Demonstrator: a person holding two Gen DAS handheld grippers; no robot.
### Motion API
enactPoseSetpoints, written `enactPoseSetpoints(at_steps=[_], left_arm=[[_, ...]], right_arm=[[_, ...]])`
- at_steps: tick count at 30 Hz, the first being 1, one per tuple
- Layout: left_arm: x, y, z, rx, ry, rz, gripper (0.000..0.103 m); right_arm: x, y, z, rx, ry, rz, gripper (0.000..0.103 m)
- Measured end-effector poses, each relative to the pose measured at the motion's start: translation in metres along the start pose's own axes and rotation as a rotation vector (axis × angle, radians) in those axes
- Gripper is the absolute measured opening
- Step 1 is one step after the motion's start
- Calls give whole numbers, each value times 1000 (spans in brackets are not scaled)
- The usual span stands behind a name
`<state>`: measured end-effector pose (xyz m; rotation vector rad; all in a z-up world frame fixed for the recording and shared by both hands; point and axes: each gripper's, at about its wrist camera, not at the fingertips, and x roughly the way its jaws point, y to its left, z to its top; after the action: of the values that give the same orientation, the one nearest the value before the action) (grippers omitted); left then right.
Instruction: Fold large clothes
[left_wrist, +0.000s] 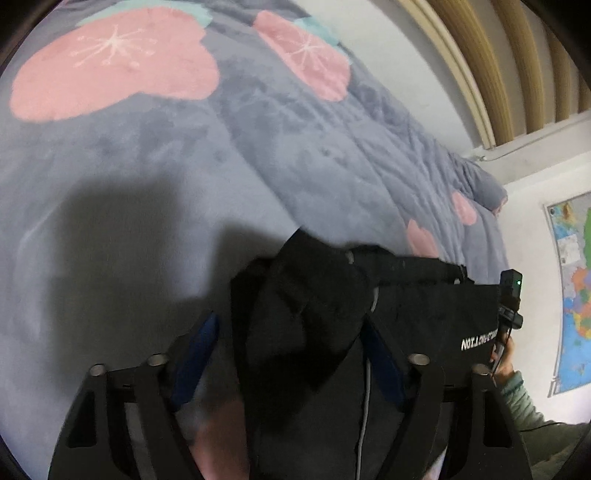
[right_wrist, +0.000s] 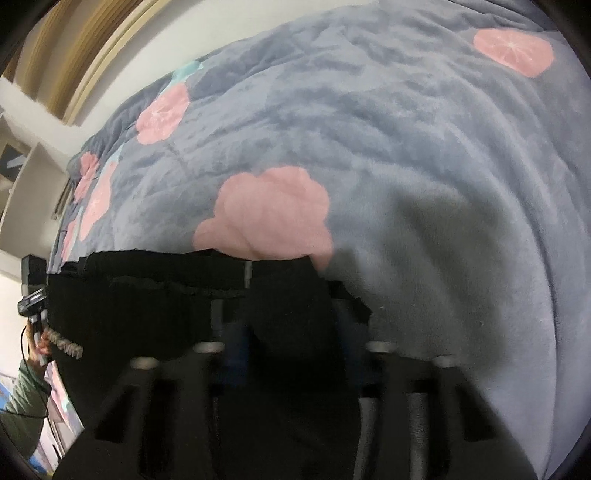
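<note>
A black garment with white lettering hangs stretched between my two grippers above the bed. My left gripper is shut on one bunched end of it, with black cloth filling the space between its blue-padded fingers. My right gripper is shut on the other end of the black garment. Its fingers are mostly hidden by the cloth. Each wrist view shows the other hand and gripper at the far side of the garment: the right gripper, and the left gripper.
A grey plush blanket with pink flowers covers the bed below. A white wall and wooden slats stand behind it. A wall map hangs at the right. Shelves stand at the left.
</note>
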<state>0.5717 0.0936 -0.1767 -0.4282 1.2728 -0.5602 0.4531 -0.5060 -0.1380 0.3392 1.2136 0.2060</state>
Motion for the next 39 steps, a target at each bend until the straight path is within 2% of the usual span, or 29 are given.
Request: enactPoseSetpoints(at_steps=[1, 2, 3, 5, 7, 9, 10, 13, 15, 17, 19, 21, 24, 26, 29, 31, 33, 35, 36, 39], left_arm=[[1, -3, 0, 14, 0, 23, 36], [-1, -7, -2, 29, -14, 39, 33], [-5, -11, -6, 48, -33, 46, 23], [-23, -16, -15, 52, -84, 48, 19], [-52, -20, -19, 26, -154, -6, 13], [-82, -30, -15, 34, -225, -64, 13], [-93, -39, -9, 57, -249, -76, 13], [-104, -61, 16, 127, -272, -10, 13], [-91, -57, 31, 115, -224, 41, 13], [-62, -41, 42, 65, -138, 108, 13], [-26, -20, 42, 6, -34, 170, 14], [-1, -4, 38, -47, 28, 184, 16], [24, 14, 32, -96, 36, 196, 22], [33, 20, 31, -109, 29, 204, 24], [27, 14, 30, -95, -3, 217, 27], [9, 10, 27, -115, -34, 209, 29], [-15, 7, 26, -128, -106, 174, 30], [-48, 0, 23, -121, -186, 103, 31], [-61, -1, 21, -120, -210, 89, 36], [-99, -22, 9, -78, -266, 147, 37]], right_arm=[[-4, 5, -2, -25, -20, -35, 30], [-10, 12, -5, -53, -37, -65, 24], [-16, 16, -7, -64, -50, -84, 23], [-41, 27, -12, -81, -120, -119, 20], [-68, 35, -9, -91, -186, -157, 20], [-90, 44, 1, -98, -243, -165, 19], [-97, 52, 10, -116, -270, -196, 19], [-93, 69, 35, -162, -295, -290, 19], [-71, 67, 48, -148, -258, -316, 19], [-33, 57, 52, -125, -180, -361, 18], [0, 46, 49, -112, -108, -391, 18], [30, 36, 42, -91, -50, -397, 19], [64, 28, 33, -72, 12, -410, 21], [68, 27, 33, -69, 15, -426, 24], [60, 20, 34, -48, 23, -411, 40], [47, 13, 33, -13, 17, -390, 46], [22, 10, 29, 24, -19, -353, 46], [-8, 15, 21, 29, -68, -368, 47], [-21, 20, 17, 16, -88, -382, 47], [-65, 49, -5, -31, -171, -389, 50]])
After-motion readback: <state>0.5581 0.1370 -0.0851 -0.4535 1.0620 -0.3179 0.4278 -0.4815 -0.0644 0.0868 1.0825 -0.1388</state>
